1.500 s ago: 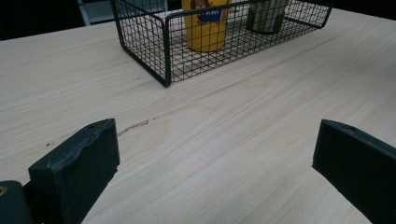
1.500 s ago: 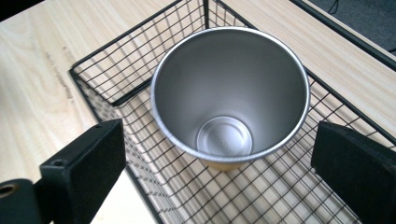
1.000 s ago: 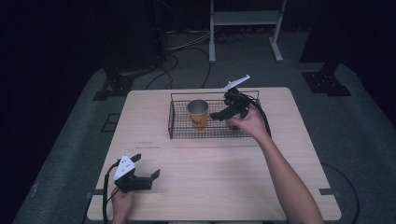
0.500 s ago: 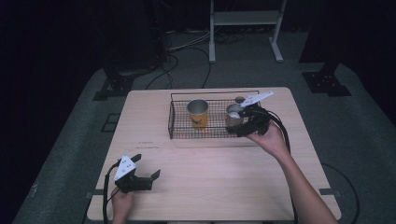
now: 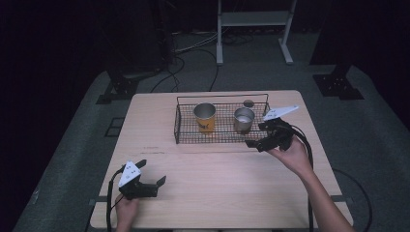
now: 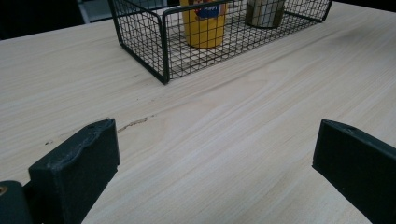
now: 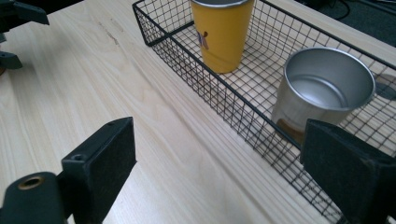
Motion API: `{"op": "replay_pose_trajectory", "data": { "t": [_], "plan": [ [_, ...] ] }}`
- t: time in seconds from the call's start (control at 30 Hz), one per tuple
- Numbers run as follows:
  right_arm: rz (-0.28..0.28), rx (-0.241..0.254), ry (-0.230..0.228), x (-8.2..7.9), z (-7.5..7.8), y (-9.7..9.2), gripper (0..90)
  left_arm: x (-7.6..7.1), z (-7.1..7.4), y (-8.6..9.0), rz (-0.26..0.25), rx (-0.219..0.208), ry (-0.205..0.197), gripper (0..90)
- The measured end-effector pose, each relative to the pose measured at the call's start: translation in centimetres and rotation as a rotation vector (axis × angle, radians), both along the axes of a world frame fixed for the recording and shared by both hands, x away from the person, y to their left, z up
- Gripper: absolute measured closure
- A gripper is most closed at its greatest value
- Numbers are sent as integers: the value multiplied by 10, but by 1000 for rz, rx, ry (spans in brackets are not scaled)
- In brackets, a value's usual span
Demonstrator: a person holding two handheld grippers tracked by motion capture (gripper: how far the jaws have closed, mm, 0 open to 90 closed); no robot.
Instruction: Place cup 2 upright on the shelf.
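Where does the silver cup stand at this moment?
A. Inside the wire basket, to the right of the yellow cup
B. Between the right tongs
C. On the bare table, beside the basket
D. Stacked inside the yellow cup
A: the silver cup stands upright inside the wire basket, apart from the yellow cup, while the right tongs are open and hold nothing.

wooden table (image 5: 217,179), grey floor (image 5: 72,159), cables (image 5: 193,48)

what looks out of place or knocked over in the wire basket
Nothing stands out. The yellow metal cup and the plain silver metal cup both stand upright and apart inside the black wire basket, neither tipped nor spilled. The silver one looks empty. The basket sits flat on the pale wooden table.
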State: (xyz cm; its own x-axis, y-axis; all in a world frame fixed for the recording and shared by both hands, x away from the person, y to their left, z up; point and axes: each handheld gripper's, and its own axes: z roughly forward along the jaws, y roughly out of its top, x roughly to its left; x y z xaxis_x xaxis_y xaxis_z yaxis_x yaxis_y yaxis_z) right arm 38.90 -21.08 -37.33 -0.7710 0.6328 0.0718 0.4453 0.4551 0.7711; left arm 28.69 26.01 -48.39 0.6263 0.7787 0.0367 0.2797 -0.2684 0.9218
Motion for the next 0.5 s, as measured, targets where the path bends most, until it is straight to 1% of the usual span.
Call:
{"op": "replay_pose_trajectory", "data": {
  "t": [0.3,0.5],
  "plan": [
    [-23,16,3,-11,-5,-15,96,0,0,0,2,-5,3,0],
    [-37,17,7,-19,-13,-24,96,0,0,0,-2,5,4,0]
  ]
}}
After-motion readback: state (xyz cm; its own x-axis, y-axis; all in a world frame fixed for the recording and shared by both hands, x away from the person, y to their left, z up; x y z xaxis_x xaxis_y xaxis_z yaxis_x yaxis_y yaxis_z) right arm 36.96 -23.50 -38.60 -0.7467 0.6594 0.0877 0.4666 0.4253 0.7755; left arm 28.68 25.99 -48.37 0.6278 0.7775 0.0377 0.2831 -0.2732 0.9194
